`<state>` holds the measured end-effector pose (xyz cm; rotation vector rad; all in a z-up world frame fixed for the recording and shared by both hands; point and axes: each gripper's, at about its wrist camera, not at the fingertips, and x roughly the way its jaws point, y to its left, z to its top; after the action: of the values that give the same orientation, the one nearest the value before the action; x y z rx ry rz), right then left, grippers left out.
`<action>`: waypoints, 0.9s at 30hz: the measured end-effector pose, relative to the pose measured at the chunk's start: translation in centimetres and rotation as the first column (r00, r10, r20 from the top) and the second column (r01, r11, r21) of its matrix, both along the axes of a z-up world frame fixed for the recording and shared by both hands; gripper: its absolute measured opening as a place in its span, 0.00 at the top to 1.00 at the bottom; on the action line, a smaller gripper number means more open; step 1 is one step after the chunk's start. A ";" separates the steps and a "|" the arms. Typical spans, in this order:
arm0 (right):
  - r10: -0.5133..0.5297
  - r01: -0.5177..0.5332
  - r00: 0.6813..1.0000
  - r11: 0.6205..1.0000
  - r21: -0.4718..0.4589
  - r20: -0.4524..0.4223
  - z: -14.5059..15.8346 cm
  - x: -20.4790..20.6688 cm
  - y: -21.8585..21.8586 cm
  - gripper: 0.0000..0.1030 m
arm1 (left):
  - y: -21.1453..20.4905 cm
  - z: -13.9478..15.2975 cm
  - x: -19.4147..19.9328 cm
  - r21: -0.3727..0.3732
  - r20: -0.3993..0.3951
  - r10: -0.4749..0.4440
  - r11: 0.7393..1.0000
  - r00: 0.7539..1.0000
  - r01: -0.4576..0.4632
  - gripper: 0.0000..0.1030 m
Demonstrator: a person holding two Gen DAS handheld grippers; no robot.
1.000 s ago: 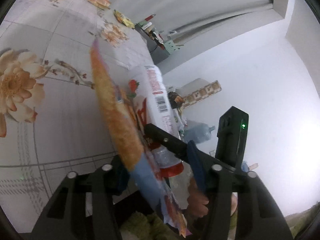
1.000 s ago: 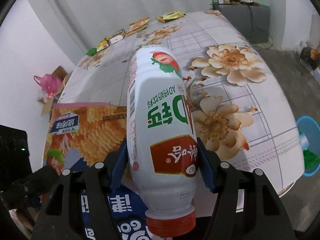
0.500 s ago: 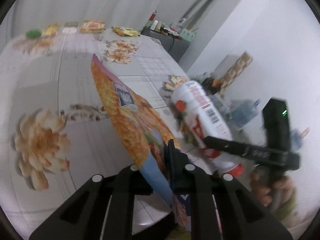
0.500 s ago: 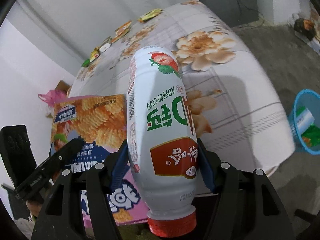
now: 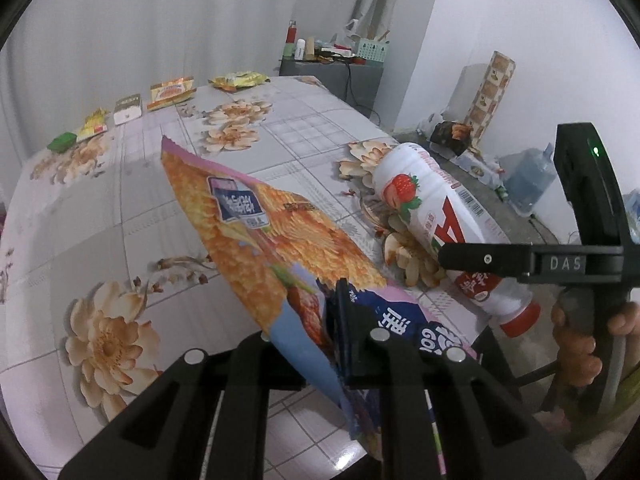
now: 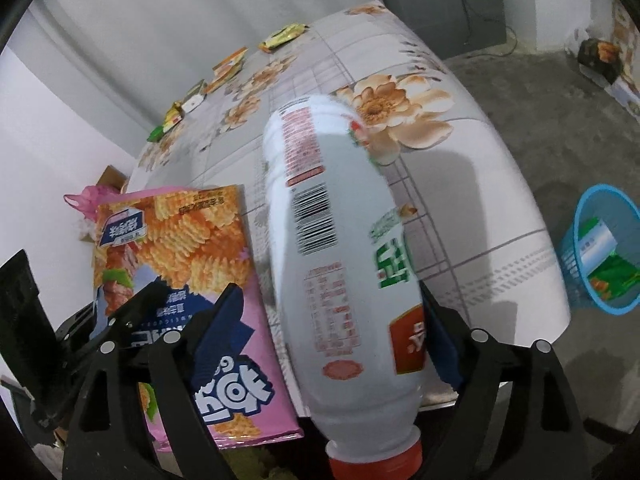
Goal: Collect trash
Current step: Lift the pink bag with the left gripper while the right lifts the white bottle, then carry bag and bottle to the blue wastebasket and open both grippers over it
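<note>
My left gripper is shut on an orange and pink snack bag, held above the near edge of the flowered table. The bag also shows in the right wrist view. My right gripper holds a white strawberry-drink bottle with a red cap toward me. The bottle looks blurred and turned between the pads. It also shows in the left wrist view, right of the bag. A blue trash basket with wrappers inside stands on the floor at the right.
Several small snack packets lie in a row along the table's far edge. A grey cabinet with bottles stands behind the table. A water jug and bags sit on the floor to the right.
Both grippers have moved back from the table with their loads. The bottle has turned in the right gripper, so its barcode side now faces the camera. The blue basket has come closer at right.
</note>
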<state>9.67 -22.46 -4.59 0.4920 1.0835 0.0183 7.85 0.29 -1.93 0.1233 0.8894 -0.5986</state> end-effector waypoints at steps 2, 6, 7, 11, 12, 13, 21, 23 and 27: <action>-0.009 0.009 1.000 1.000 -0.001 -0.001 0.0 -0.1 -0.3 0.22 | 0.0 -0.1 0.0 0.008 0.003 0.004 1.000 1.000 -0.004 0.89; -0.020 0.020 1.000 1.000 -0.005 -0.002 0.1 -0.2 -0.7 0.22 | 0.0 -0.1 -0.2 0.019 0.010 0.010 1.000 1.000 -0.010 0.89; -0.021 0.021 1.000 1.000 -0.007 -0.003 0.1 -0.2 -0.7 0.22 | 0.0 -0.1 -0.1 0.019 0.010 0.010 1.000 1.000 -0.010 0.89; -0.017 0.017 1.000 1.000 -0.024 -0.007 0.1 0.1 -0.4 0.30 | 0.1 -0.1 -0.1 0.026 0.019 0.013 1.000 1.000 -0.014 0.89; -0.017 0.017 1.000 0.999 -0.027 -0.008 0.0 0.1 -0.3 0.31 | 0.1 -0.1 -0.1 0.027 0.021 0.014 1.000 1.000 -0.015 0.89; -0.017 0.017 1.000 0.999 -0.030 -0.010 0.0 0.2 -0.4 0.34 | 0.1 -0.1 -0.1 0.029 0.023 0.015 0.999 1.000 -0.016 0.89; -0.022 0.022 1.000 1.000 -0.020 -0.006 -0.1 0.0 -0.5 0.40 | 0.1 0.0 -0.1 0.035 0.033 0.019 0.999 0.999 -0.020 0.89; -0.025 0.025 1.000 1.000 -0.017 -0.004 0.0 -0.1 -0.6 0.41 | 0.1 0.1 -0.1 0.034 0.034 0.019 0.999 0.999 -0.021 0.89; -0.034 0.034 0.999 0.999 0.004 0.004 0.0 -0.3 -0.9 0.42 | 0.1 0.2 -0.1 0.032 0.035 0.020 0.999 0.999 -0.021 0.90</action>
<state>9.34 -23.39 -4.60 0.5141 1.0708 -0.0082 7.79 0.41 -1.78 0.1534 0.8656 -0.5615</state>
